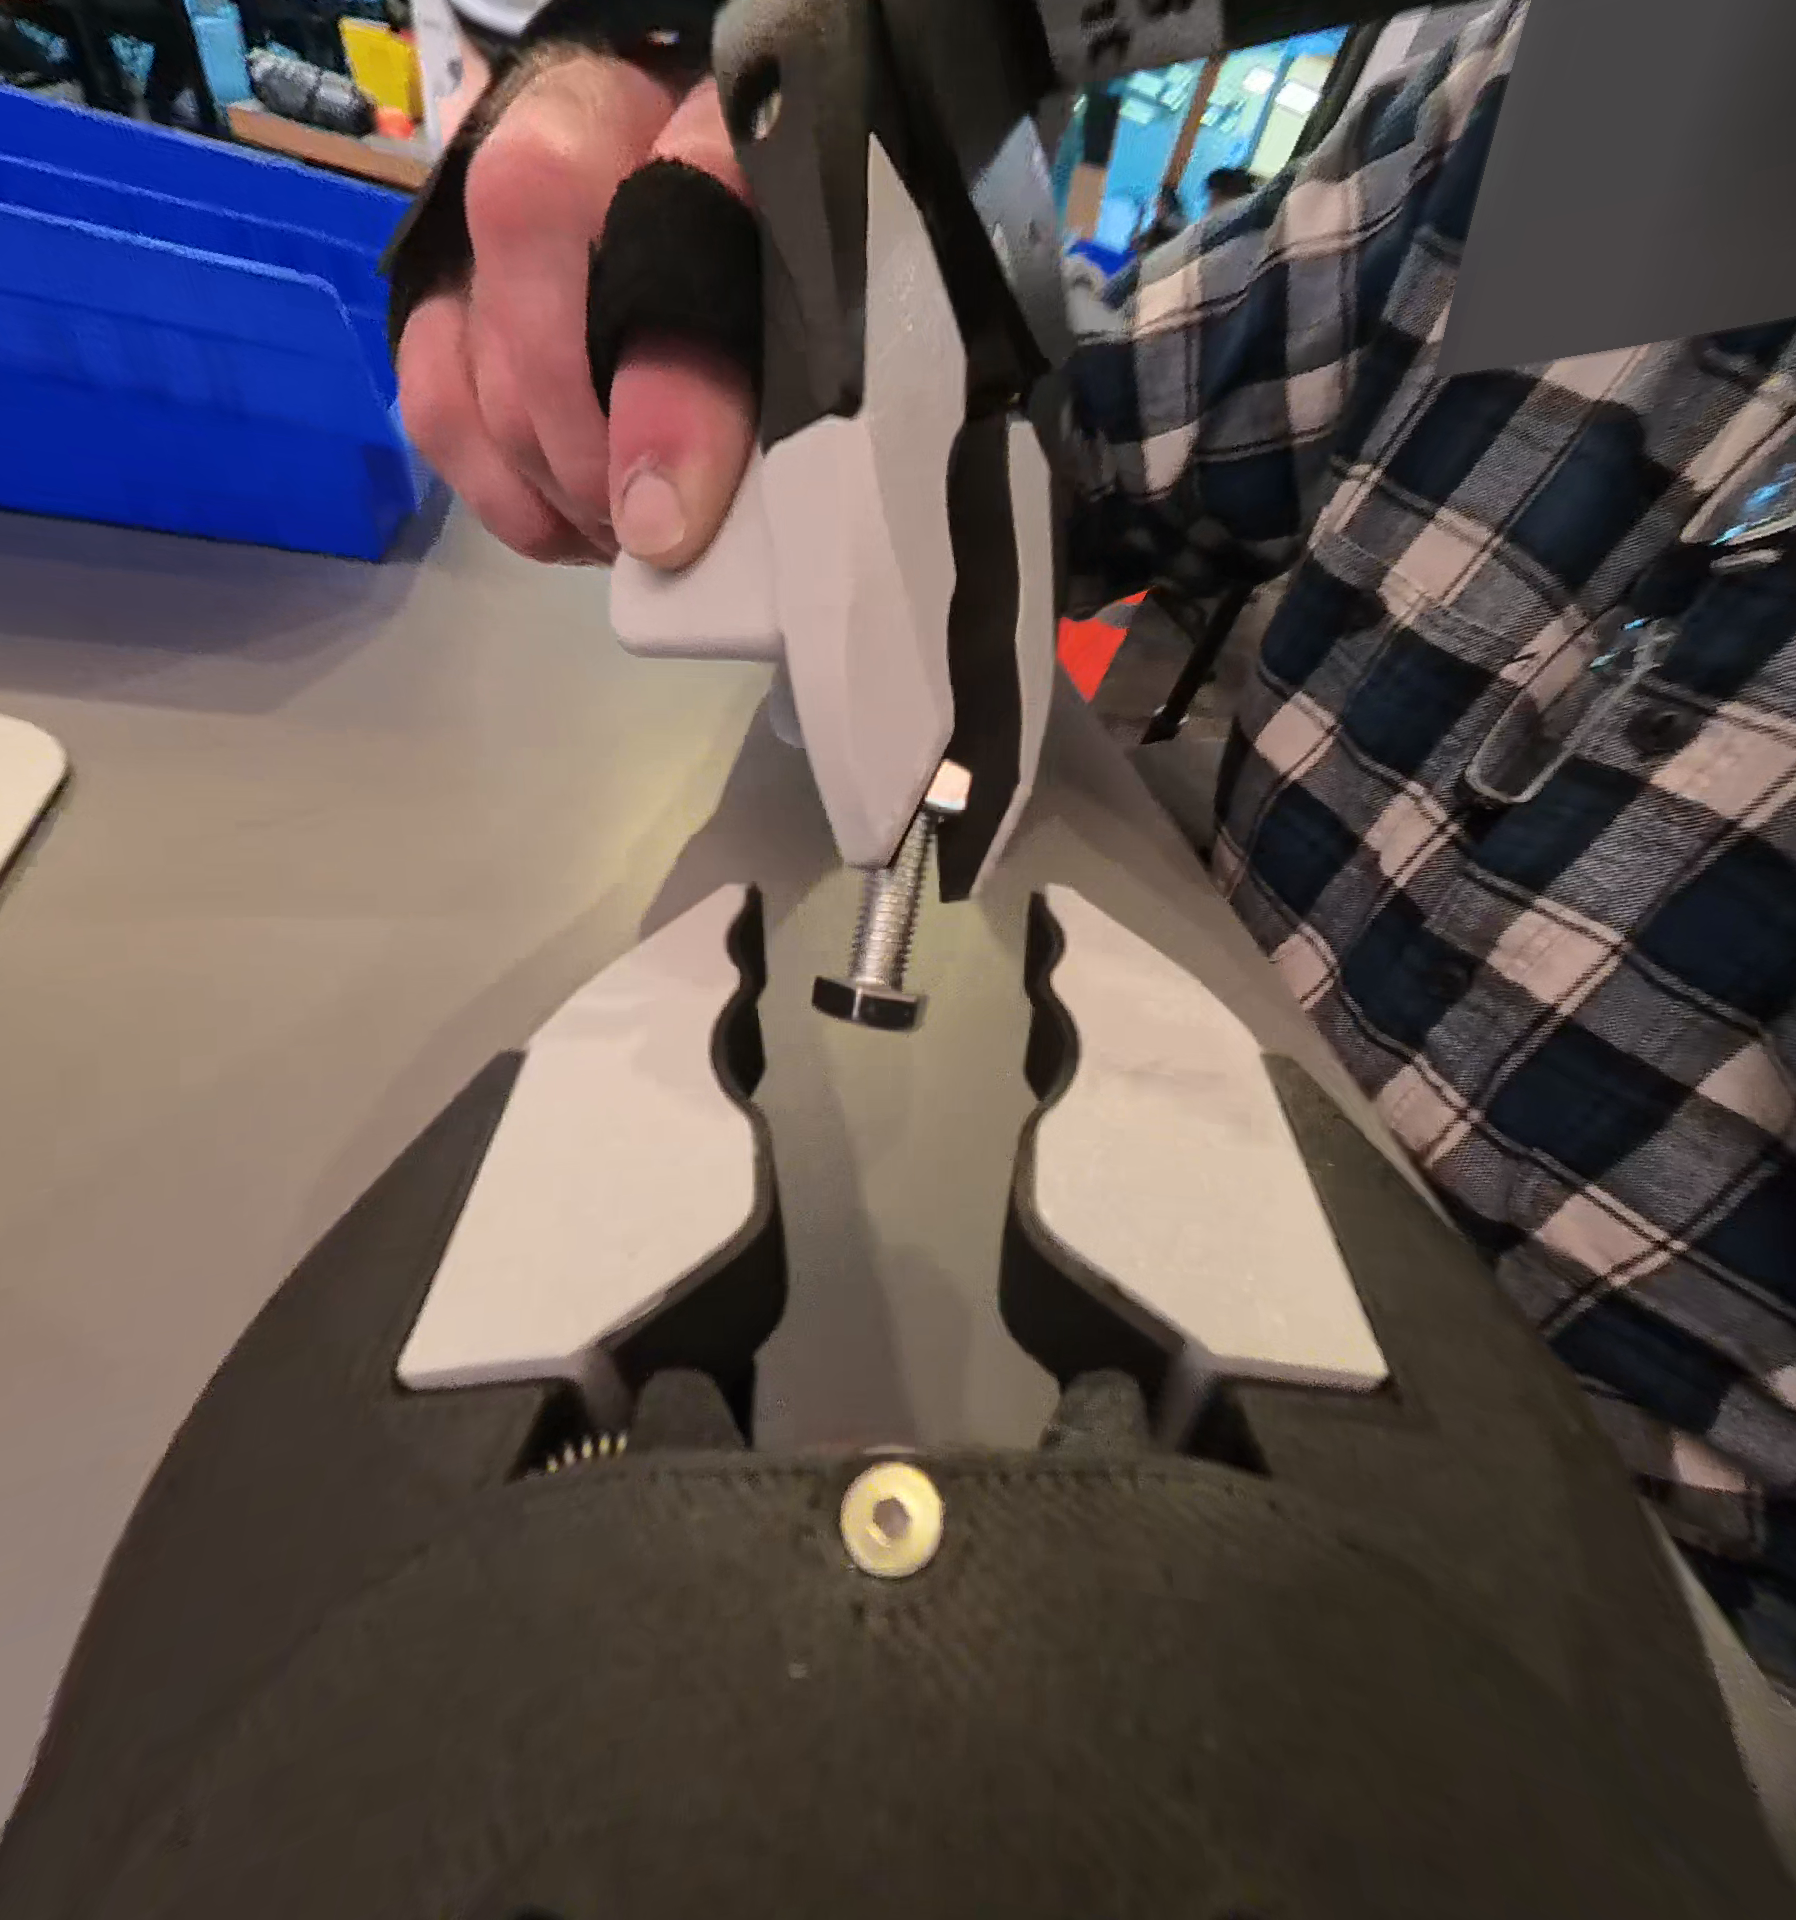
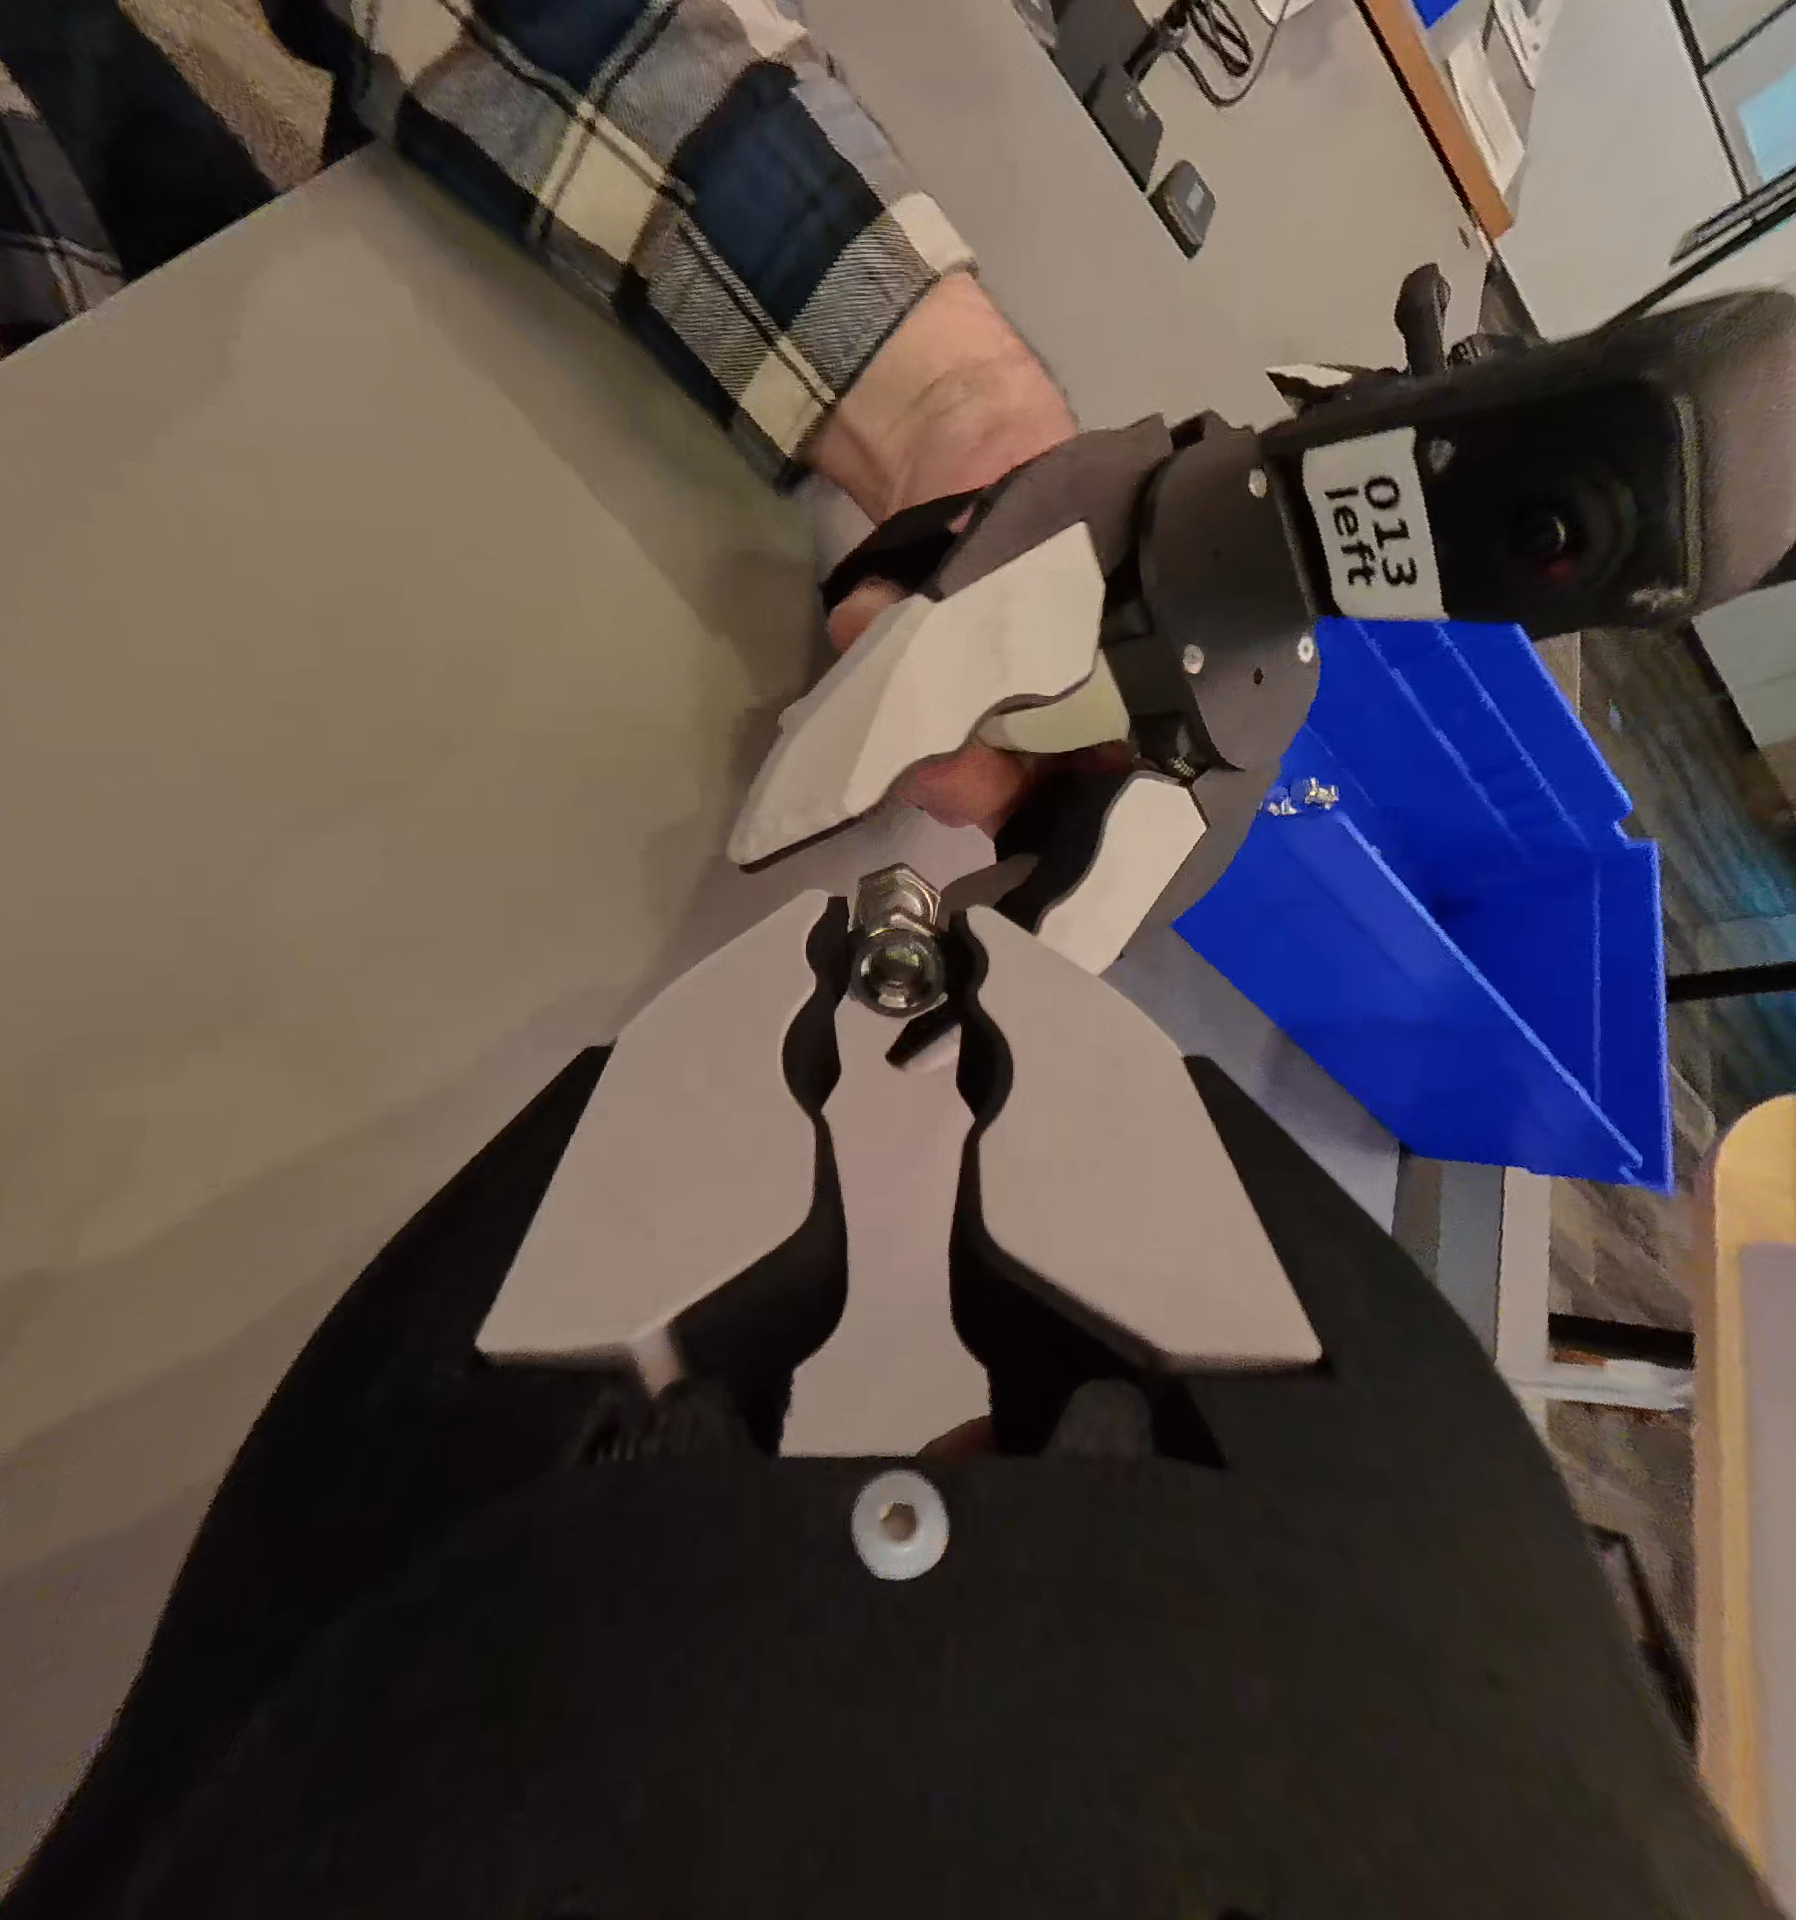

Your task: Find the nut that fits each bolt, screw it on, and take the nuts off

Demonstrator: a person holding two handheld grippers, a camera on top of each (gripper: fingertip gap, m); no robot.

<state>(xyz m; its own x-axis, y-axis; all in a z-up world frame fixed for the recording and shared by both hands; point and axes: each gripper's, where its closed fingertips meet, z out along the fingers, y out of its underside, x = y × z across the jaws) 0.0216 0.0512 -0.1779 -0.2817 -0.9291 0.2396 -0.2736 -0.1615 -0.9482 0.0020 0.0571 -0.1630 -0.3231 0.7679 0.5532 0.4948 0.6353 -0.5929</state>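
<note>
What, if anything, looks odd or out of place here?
Nothing is spilled or damaged. The one unusual sight: a bolt hangs in mid-air above the table, head down, held by the right gripper on its nut. The left gripper is open around it.

Each camera sits close behind its own fingers, facing the other gripper across the table (image 1: 250, 935). Both views share the bolt (image 1: 878, 951) and blue bin (image 2: 1476, 987).

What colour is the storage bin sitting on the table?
Bright blue; the bin shows best in the right wrist view.
</note>
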